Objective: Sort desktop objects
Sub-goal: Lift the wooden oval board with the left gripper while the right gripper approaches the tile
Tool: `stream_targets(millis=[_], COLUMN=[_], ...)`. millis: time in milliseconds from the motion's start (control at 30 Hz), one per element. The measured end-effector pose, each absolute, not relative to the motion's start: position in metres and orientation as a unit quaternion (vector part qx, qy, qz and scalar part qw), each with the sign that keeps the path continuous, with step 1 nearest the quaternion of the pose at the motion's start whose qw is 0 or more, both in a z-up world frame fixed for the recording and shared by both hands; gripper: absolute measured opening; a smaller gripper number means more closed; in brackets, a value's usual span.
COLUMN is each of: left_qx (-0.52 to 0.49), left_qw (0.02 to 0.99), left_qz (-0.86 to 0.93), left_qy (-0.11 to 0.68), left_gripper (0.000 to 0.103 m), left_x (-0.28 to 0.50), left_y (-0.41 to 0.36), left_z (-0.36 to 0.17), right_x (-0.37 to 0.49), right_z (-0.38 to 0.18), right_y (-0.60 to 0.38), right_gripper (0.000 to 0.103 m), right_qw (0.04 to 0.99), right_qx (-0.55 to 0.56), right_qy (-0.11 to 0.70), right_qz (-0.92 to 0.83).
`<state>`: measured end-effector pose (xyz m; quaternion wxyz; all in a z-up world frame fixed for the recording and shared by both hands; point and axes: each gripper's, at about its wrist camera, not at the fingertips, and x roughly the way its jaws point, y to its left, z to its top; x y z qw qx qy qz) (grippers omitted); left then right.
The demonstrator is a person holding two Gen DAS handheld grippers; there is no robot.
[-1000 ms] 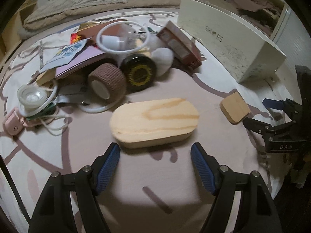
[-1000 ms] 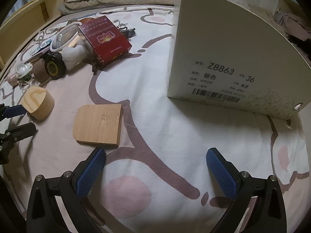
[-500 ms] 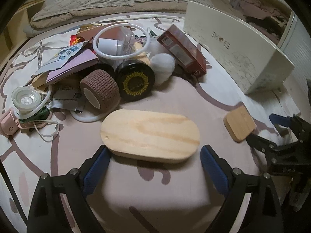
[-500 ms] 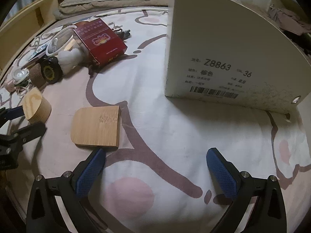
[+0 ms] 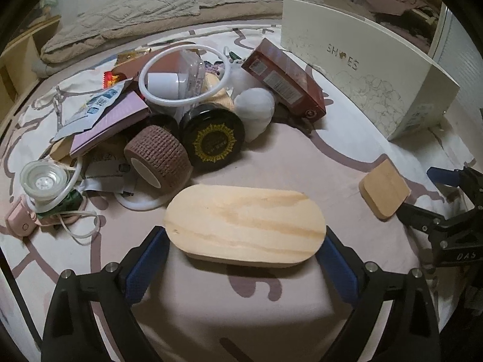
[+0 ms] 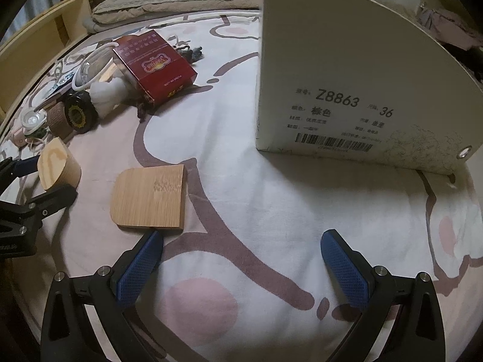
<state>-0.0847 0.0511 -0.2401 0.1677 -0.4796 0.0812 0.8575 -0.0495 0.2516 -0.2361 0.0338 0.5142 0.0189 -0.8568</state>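
Observation:
A long oval wooden block lies flat on the patterned bedsheet. My left gripper straddles it, one blue pad close to each rounded end. Its jaws are opening, with the block between them and no visible press on it. The block's end also shows at the left of the right wrist view. My right gripper hangs open over bare sheet with nothing between its fingers. A flat bamboo tile lies just ahead of its left fingertip. In the left wrist view the tile sits at the right.
Beyond the block lies a pile of clutter: a brown bandage roll, a black jar, a white ring, a red carton, papers and cables. A cream shoe box stands at the right. Pillows lie at the back.
My left gripper has moved forward over the oval block and its jaws have widened until they flank both ends. The right gripper has stayed in place, open.

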Motion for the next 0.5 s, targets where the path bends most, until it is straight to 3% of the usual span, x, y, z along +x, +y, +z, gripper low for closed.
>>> stream_targets(millis=[500], left_qx=[-0.483], left_qw=[0.17], left_qz=[0.856], left_qy=[0.07], left_gripper=[0.098], left_x=[-0.083], left_y=[0.048], left_z=[-0.241], right_x=[-0.053], right_z=[-0.216], right_y=[0.208], right_gripper=[0.103], right_qw=[0.129], right_qx=[0.458], right_qy=[-0.006], right_qz=[-0.88])
